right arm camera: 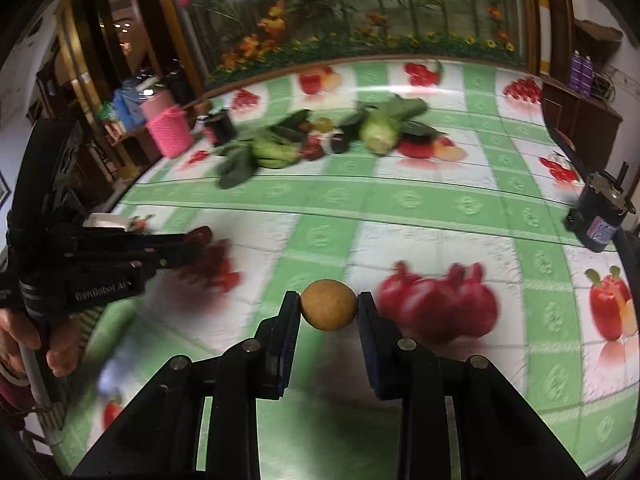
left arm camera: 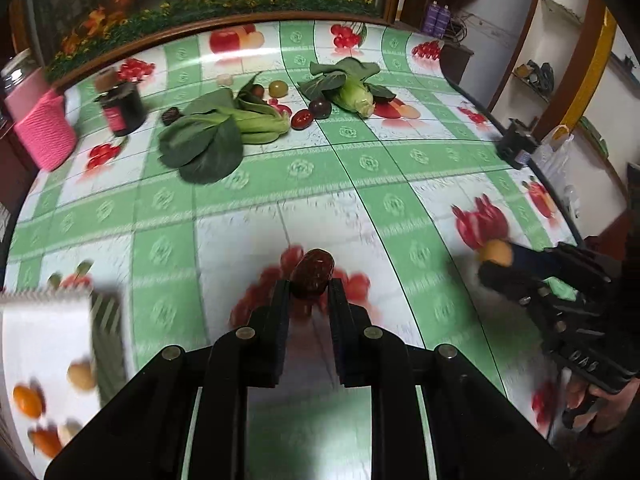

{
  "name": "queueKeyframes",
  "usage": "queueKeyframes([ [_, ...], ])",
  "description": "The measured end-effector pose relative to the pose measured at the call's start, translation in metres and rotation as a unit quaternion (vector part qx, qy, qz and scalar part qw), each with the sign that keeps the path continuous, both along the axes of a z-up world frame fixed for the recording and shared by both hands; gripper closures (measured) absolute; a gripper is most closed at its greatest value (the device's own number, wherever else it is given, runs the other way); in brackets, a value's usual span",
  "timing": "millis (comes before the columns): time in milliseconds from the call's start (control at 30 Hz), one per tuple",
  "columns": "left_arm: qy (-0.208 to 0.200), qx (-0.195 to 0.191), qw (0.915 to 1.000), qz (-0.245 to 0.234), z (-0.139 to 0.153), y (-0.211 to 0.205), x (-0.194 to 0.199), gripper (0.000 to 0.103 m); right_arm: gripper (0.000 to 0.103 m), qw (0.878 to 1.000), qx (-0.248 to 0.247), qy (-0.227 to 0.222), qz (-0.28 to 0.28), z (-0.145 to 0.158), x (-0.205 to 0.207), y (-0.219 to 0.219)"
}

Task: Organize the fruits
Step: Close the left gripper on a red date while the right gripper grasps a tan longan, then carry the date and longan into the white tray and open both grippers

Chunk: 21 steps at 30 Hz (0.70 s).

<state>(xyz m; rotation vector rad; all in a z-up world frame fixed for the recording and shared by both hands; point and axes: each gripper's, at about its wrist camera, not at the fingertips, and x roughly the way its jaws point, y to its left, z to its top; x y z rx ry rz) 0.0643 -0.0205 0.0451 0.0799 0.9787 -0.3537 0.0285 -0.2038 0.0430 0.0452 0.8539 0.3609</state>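
My left gripper [left arm camera: 310, 290] is shut on a dark red date [left arm camera: 312, 276] and holds it above the fruit-print tablecloth. My right gripper [right arm camera: 329, 304] is shut on a round tan-yellow fruit [right arm camera: 329, 305]; it also shows in the left wrist view [left arm camera: 496, 254] at the right. A white box [left arm camera: 44, 344] with several small orange and tan fruits stands at the lower left. At the far side lie more small fruits: a green-brown one [left arm camera: 278, 88], a dark plum [left arm camera: 320, 107] and a red date [left arm camera: 302, 119], among leafy greens.
Two bok choy bunches [left arm camera: 224, 128] and a pale cabbage [left arm camera: 352, 92] lie at the back. A dark jar [left arm camera: 122, 108] and a pink knitted holder [left arm camera: 44, 132] stand at the back left. A black motor block [right arm camera: 600, 216] sits at the right table edge.
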Motion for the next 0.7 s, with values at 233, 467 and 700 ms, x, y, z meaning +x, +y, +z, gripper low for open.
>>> queueKeyframes([
  [233,-0.015,0.003,0.9995,0.027,0.014,0.033,-0.052,0.087,0.073,0.999,0.008,-0.009,0.037,0.010,-0.038,0.047],
  [467,-0.027,0.002,0.9981,0.056,0.016,0.066,-0.090,0.087,0.073,0.997,0.015,-0.013,0.071,0.016,-0.067,0.086],
  [700,-0.040,0.013,0.9955,0.085,0.016,0.098,-0.116,0.087,0.073,0.995,0.015,-0.015,0.101,0.020,-0.084,0.125],
])
